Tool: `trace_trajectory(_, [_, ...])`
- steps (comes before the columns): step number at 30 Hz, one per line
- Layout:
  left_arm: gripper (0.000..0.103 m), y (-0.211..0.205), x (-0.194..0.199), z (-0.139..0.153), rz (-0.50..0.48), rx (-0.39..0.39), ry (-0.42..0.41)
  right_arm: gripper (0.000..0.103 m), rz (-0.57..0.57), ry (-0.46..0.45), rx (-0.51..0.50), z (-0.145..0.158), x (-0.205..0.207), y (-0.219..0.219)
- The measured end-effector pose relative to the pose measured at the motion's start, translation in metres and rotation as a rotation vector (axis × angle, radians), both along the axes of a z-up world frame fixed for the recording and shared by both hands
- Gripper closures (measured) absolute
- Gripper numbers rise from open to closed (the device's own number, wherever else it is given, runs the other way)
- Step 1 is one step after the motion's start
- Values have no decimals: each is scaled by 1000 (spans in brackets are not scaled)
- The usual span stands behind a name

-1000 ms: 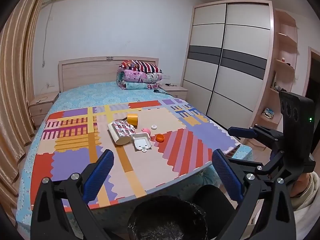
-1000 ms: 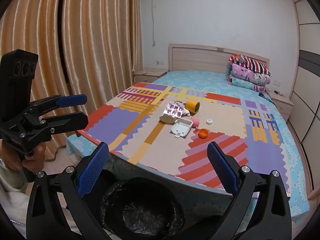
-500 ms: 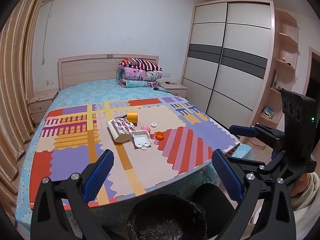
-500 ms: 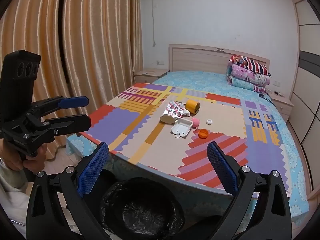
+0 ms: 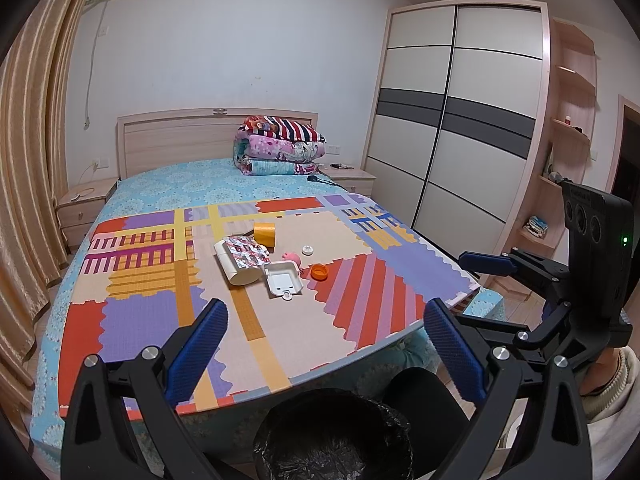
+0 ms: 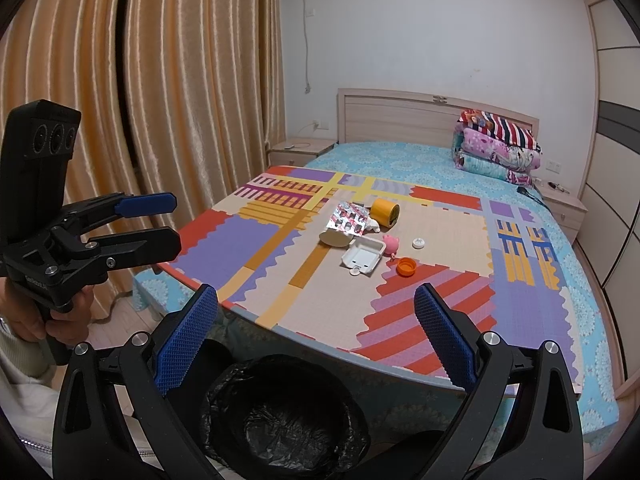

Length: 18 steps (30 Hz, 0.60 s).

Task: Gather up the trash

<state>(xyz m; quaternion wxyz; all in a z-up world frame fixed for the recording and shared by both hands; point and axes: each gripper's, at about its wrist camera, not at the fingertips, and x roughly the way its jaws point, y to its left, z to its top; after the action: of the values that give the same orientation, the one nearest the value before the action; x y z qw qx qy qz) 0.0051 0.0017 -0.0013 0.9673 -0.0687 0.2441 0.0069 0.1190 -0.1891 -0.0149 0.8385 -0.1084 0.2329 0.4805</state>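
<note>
Tongs [image 5: 326,344] [image 6: 316,334] both agape, empty-handed.

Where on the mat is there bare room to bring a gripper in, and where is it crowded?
Free: the near strip of the foam mat between the white clamshell box and the bed's foot edge above the trash bin, plus the purple patch at left. Crowded: mid-mat, where the paper cup, tape roll, pink toy and orange cap cluster.

Clustered trash [image 5: 260,264] mid-mat; black-lined bin [image 6: 280,412] at the bed's foot.
</note>
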Motion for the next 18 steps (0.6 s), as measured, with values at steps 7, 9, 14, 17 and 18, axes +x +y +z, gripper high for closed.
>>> trace_trajectory(7, [8, 0, 0, 1, 1, -1, 1, 3, 0, 0, 0, 0, 0, 0])
trace_trajectory(9, [8, -1, 0, 0, 3, 1, 2, 3, -1, 0, 0, 0, 0, 0])
trace_trajectory(14, [8, 0, 1, -1, 3, -4, 7, 3, 3, 3, -2, 0, -1, 1])
trace_trajectory(17, [8, 0, 1, -1, 2, -6, 6, 3, 5, 6, -3, -2, 0, 0])
trace_trajectory(18, [8, 0, 1, -1, 2, -5, 6, 3, 5, 5, -4, -2, 0, 0])
